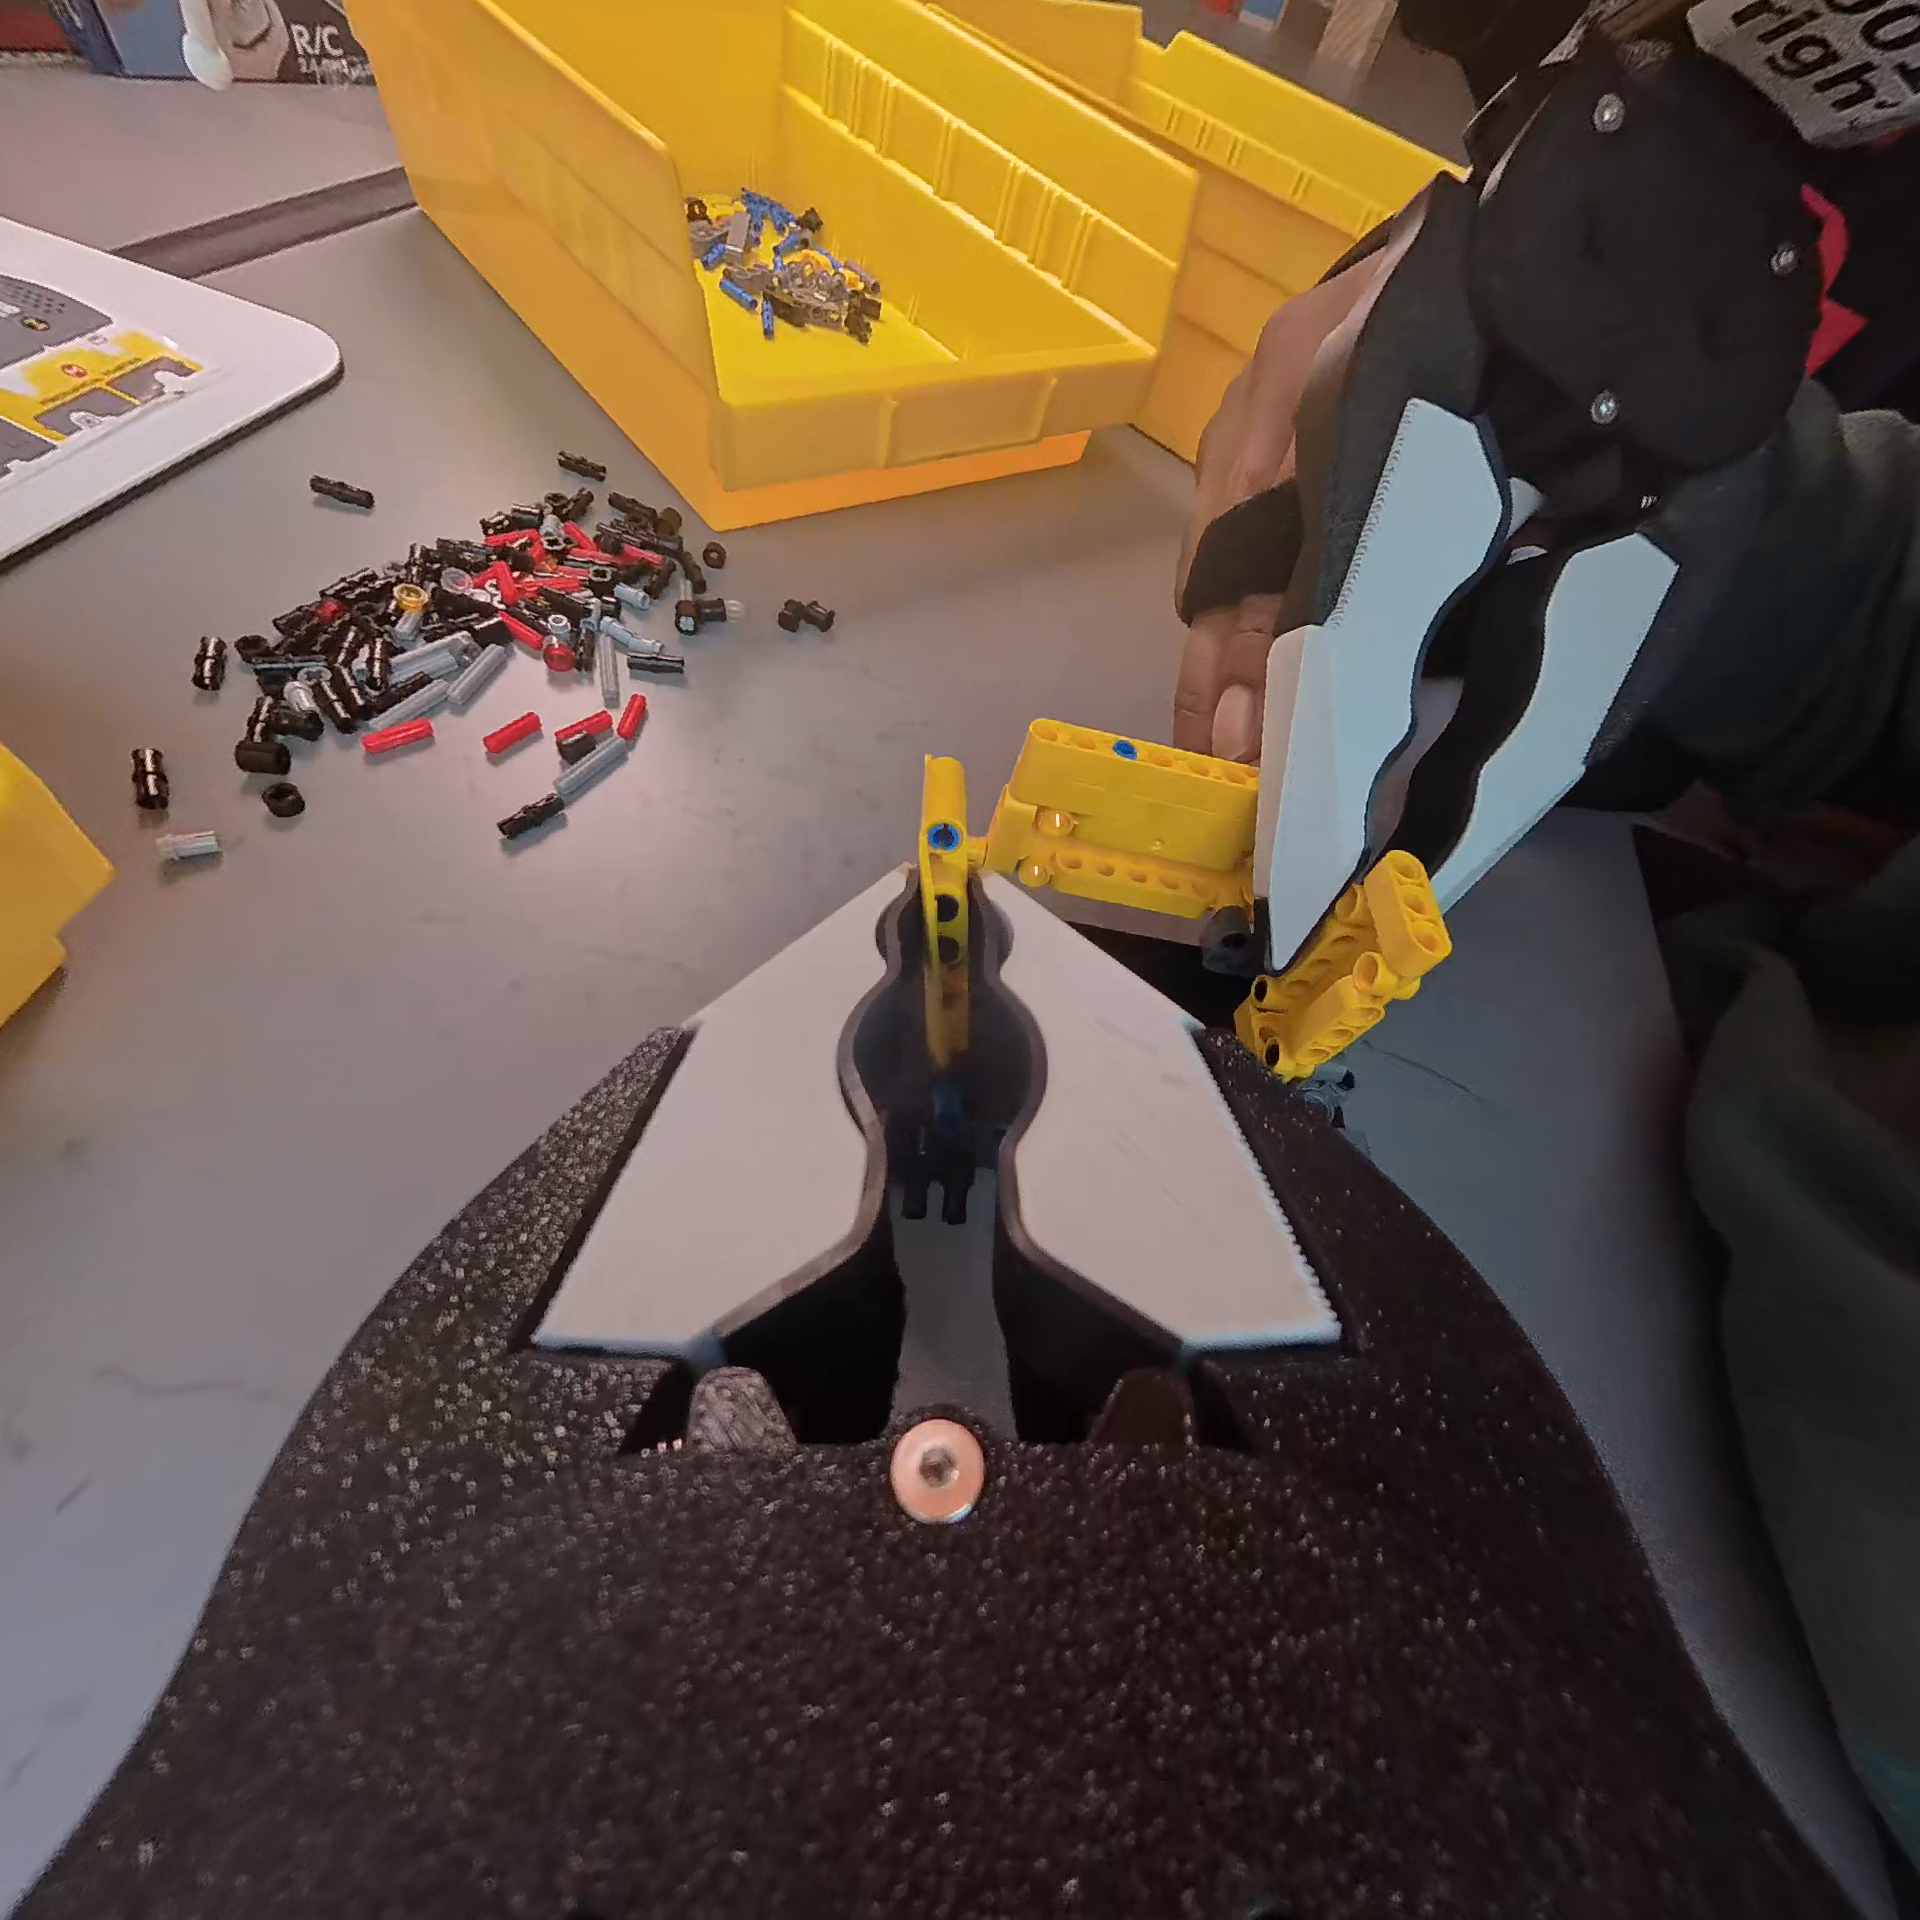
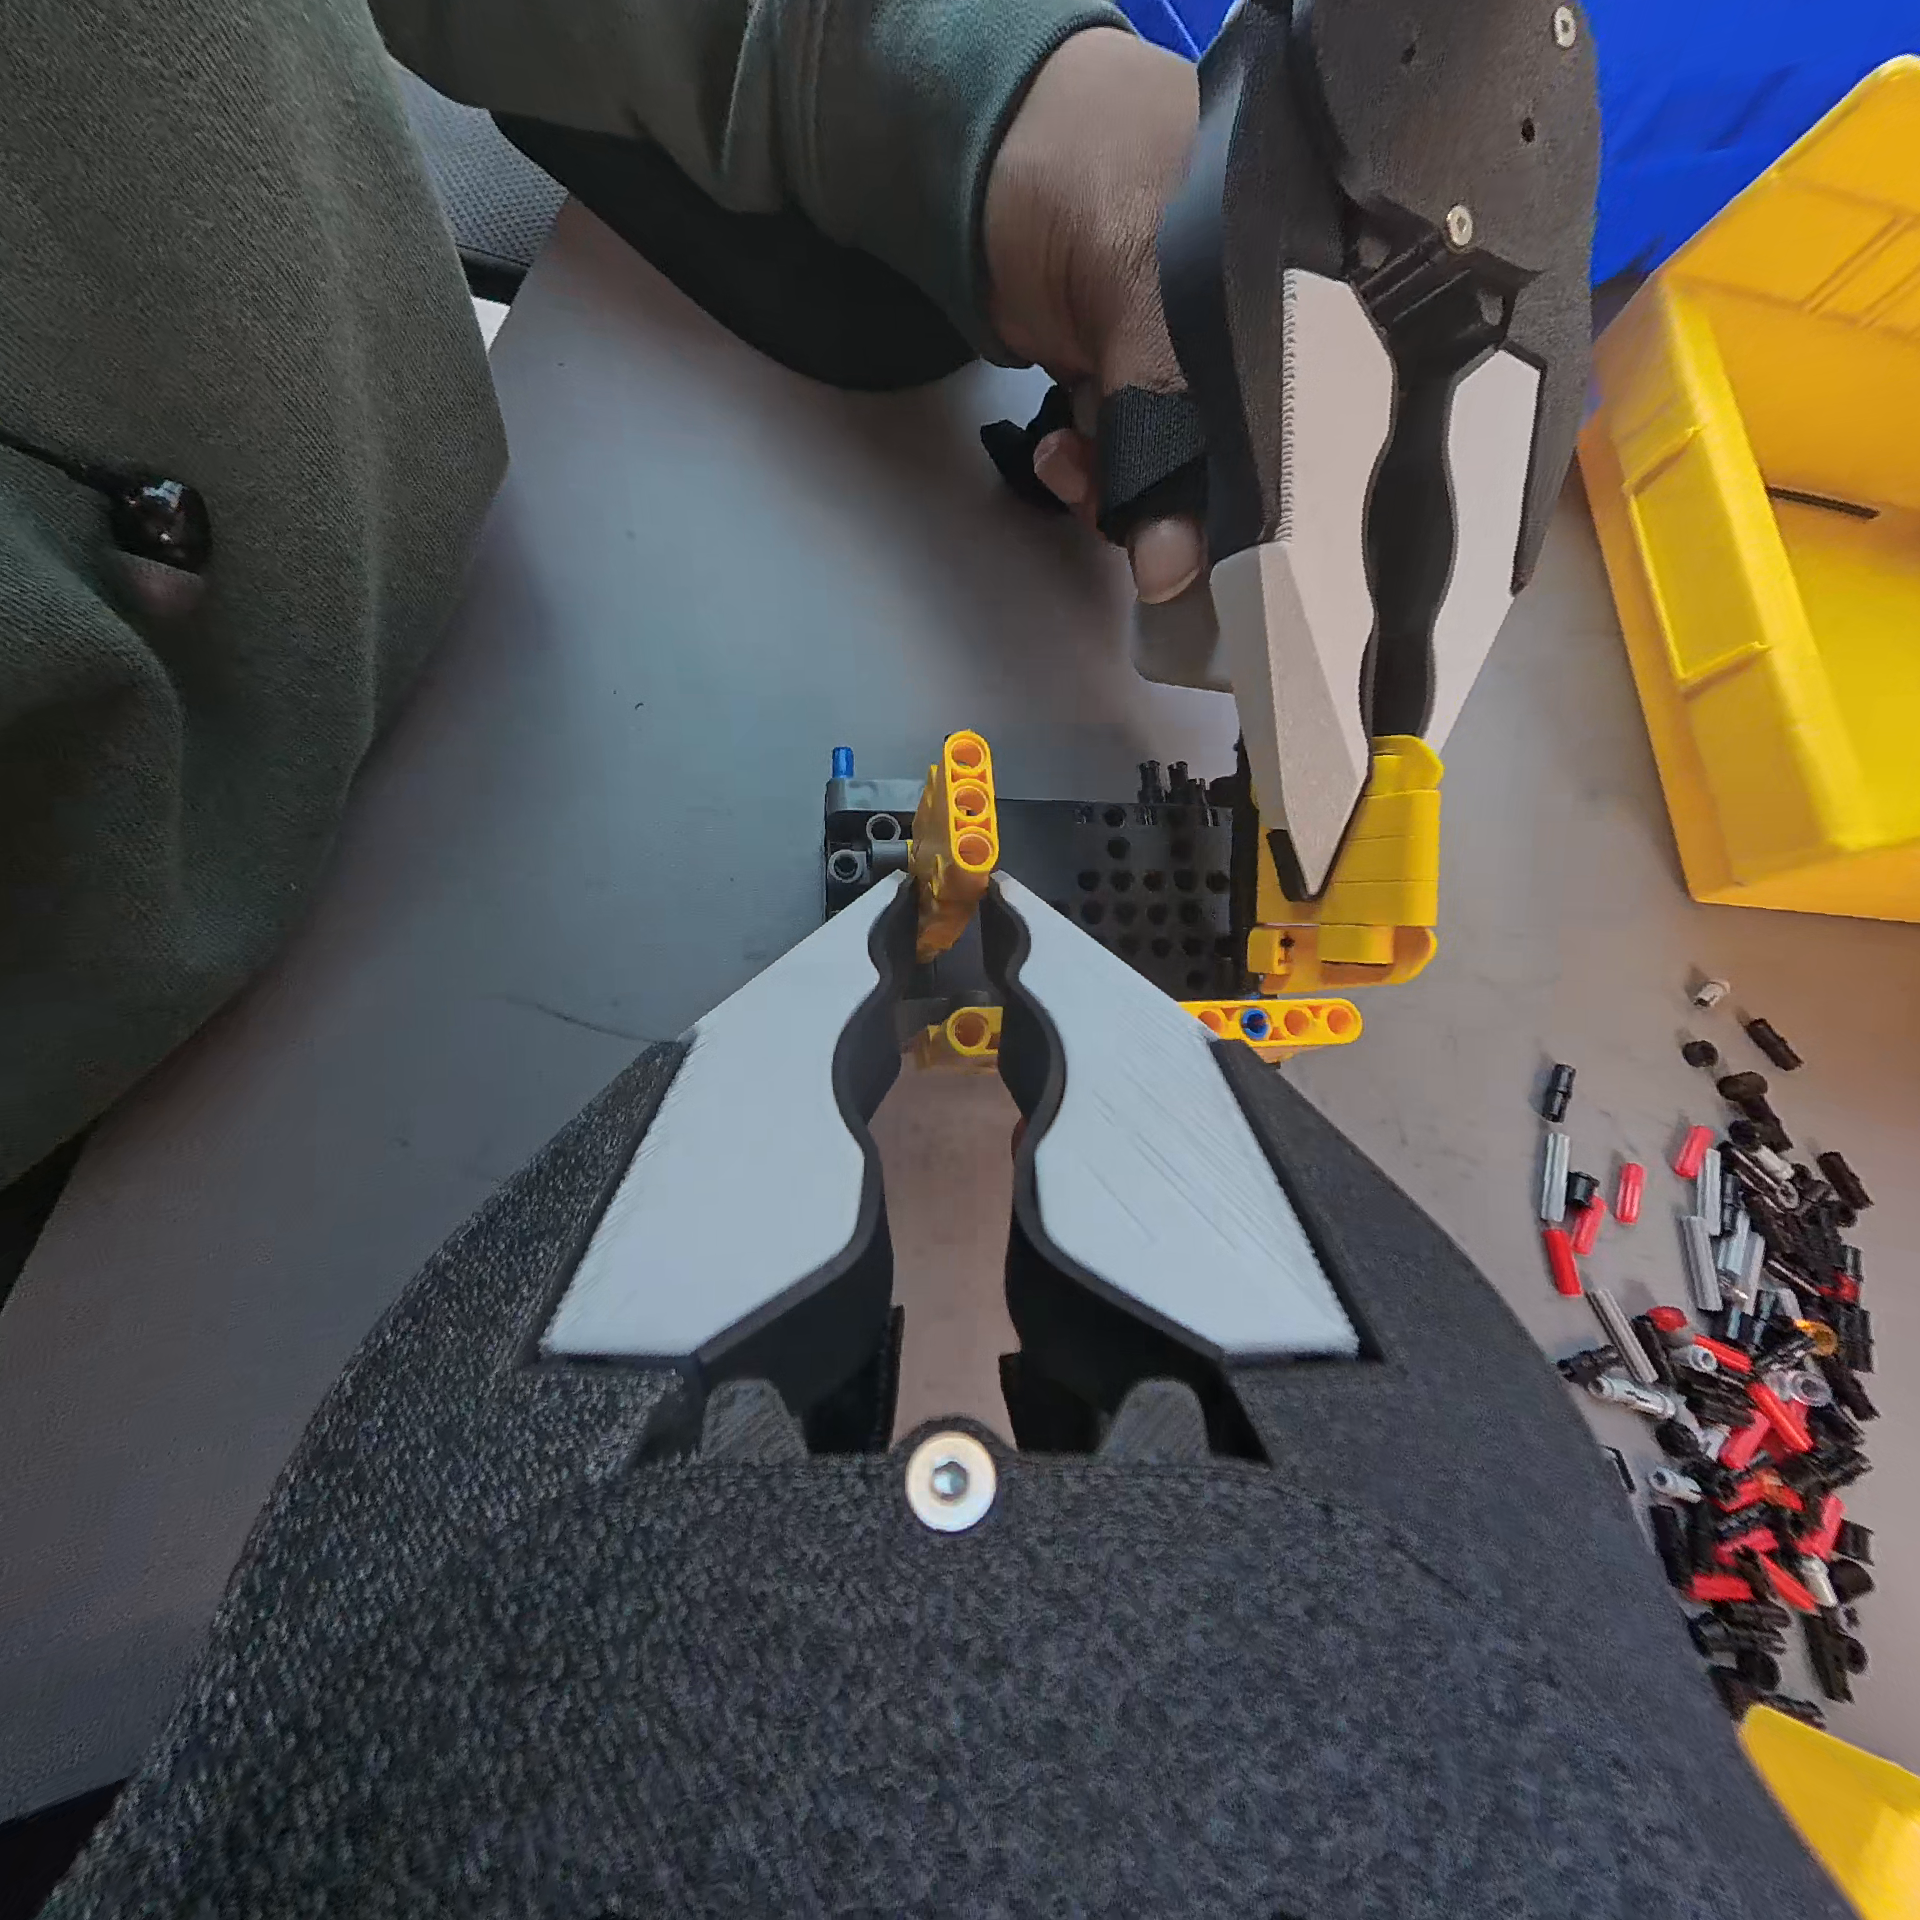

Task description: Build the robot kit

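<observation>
A yellow-and-black brick model (image 2: 1164,894), built of holed beams on a black perforated base, was seen resting on the grey table (image 1: 520,1039) near its edge. The left gripper (image 1: 948,883) was clenched on a thin yellow holed beam (image 1: 945,914) standing upright at one end of the model; in the right wrist view its tips were pressed against the yellow curved panel (image 2: 1361,852). The right gripper (image 2: 951,883) was closed on a short yellow three-hole beam (image 2: 966,810) at the other end. A loose pile of black, red and grey pins (image 1: 457,623) was noted well apart on the table. Yellow bins (image 1: 831,260) stood beyond, one holding blue and grey small parts (image 1: 779,265). A printed sheet (image 1: 125,364) lay at the far left. Writing on the sheet, a boxed item behind and a gripper label was noted but not transcribed. A green sleeve (image 2: 208,520) blocked the table's near side.
</observation>
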Motion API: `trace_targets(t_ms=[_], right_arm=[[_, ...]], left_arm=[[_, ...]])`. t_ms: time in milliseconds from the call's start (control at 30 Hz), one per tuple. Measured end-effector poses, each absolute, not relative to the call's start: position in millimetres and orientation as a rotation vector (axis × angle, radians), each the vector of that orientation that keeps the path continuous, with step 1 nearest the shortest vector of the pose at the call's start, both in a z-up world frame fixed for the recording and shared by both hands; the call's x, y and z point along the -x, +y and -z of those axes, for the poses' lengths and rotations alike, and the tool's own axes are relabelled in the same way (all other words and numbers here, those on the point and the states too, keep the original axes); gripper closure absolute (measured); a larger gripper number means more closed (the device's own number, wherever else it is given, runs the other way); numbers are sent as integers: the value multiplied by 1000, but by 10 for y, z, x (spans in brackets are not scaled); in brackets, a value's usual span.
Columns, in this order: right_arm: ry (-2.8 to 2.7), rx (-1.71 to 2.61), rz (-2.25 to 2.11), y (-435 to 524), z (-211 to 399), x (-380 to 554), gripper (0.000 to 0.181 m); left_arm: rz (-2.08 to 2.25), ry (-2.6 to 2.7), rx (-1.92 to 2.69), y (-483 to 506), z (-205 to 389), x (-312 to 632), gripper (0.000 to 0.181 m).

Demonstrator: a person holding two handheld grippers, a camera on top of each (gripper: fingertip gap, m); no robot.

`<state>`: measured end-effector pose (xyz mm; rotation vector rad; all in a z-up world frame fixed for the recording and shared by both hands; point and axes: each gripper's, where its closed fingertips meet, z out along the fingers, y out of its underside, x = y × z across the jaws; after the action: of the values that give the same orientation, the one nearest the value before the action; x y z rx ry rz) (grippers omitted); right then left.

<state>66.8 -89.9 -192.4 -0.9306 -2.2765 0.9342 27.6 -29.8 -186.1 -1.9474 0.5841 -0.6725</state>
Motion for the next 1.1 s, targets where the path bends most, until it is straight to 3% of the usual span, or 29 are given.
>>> trace_targets(t_ms=[367, 600, 800, 1100], right_arm=[[-2255, 921, -975, -910, 1895, -664, 171], [-1938, 976, -1346, -676, 1167, -768, 143], [-2131, 1228, -1085, -382, 1841, -856, 93], [-2179, 1248, -1166, -492, 2119, -669, 94]], left_arm=[[478, 830, 1999, -367, 2073, -338, 175], [492, 821, 2006, -349, 2075, -303, 175], [501, 902, 1990, -350, 2077, -318, 175], [513, 932, 1969, -334, 2078, -325, 175]])
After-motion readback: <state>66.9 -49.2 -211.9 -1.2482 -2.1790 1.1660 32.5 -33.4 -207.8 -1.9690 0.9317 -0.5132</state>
